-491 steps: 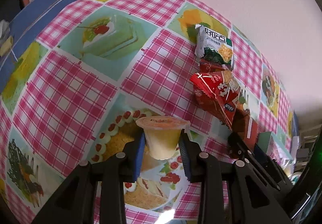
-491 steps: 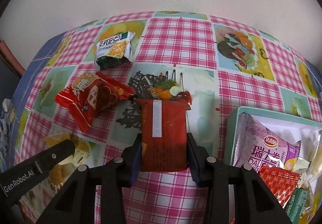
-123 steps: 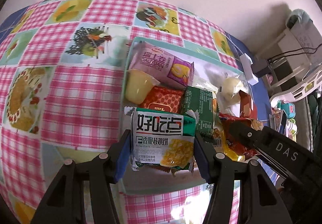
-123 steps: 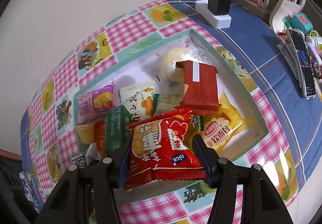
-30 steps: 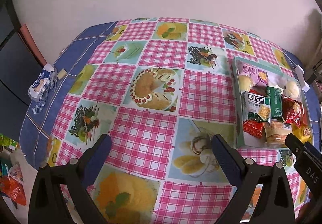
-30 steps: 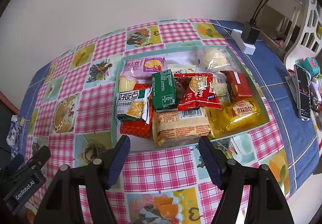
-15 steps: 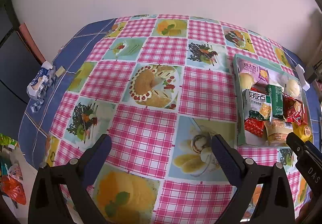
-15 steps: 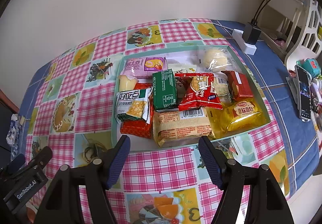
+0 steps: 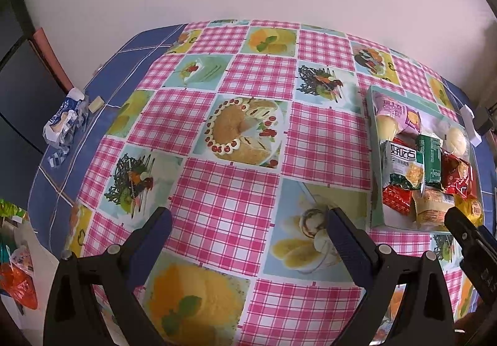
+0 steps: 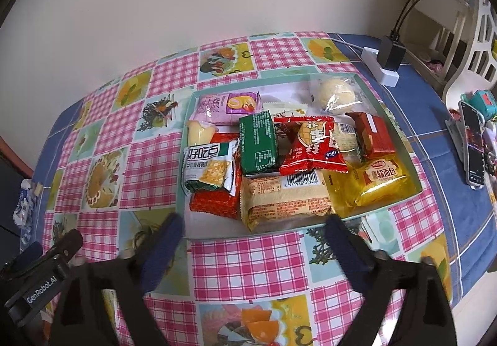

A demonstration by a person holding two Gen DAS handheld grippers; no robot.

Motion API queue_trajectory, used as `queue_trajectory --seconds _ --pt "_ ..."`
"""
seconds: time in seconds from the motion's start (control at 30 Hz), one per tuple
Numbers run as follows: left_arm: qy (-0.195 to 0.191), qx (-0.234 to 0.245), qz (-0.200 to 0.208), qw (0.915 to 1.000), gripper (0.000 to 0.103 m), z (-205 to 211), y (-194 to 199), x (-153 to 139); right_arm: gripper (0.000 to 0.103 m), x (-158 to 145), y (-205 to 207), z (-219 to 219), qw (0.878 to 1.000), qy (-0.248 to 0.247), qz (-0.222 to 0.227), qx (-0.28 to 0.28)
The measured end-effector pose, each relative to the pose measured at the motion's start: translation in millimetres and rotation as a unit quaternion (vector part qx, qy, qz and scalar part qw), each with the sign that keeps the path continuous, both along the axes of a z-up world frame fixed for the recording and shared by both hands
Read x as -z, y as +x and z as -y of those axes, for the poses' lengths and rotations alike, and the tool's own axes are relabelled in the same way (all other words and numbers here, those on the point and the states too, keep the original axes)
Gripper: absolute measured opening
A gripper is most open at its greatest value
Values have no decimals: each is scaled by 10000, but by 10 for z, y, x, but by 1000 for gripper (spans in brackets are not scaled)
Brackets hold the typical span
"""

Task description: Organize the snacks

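Observation:
A shallow teal box (image 10: 185,215) on the checked tablecloth holds several snack packs, among them a green-and-white cracker pack (image 10: 208,168), a red chip bag (image 10: 310,145), a green pack (image 10: 258,144) and a yellow bread pack (image 10: 380,179). My right gripper (image 10: 251,229) is open and empty, held above the table just in front of the box. My left gripper (image 9: 247,223) is open and empty over bare tablecloth, well left of the box (image 9: 371,159).
A white power strip with a black plug (image 10: 386,64) lies behind the box. A phone on a stand (image 10: 473,147) sits at the right. A blue-and-white wrapper (image 9: 63,122) lies at the table's left edge. A wall runs behind the table.
Both grippers have let go of their packs, which now lie in the box, and have drawn back, open. Over the last second they barely shifted.

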State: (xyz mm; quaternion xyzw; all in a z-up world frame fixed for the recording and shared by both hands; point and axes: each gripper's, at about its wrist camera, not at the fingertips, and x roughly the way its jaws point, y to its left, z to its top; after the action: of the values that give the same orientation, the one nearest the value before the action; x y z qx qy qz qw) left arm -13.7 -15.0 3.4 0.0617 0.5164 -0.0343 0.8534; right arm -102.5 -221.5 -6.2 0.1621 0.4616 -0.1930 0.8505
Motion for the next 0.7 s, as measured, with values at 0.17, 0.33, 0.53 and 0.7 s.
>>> queue_trajectory --seconds 0.17,0.33,0.53,0.7 --pt "3 -22 34 10000 99 -8 6 2 103 10 22 -23 10000 -11 -30 -83" --pt "-36 -11 87 10000 99 -12 6 -2 103 23 23 -17 9999 -51 -92 -62" --pt "-94 -16 152 9998 99 -12 5 -6 103 32 12 10 9999 -42 -116 -8" --pt "-99 -19 153 9998 99 -9 5 -5 103 34 12 18 9999 -39 -116 -7"
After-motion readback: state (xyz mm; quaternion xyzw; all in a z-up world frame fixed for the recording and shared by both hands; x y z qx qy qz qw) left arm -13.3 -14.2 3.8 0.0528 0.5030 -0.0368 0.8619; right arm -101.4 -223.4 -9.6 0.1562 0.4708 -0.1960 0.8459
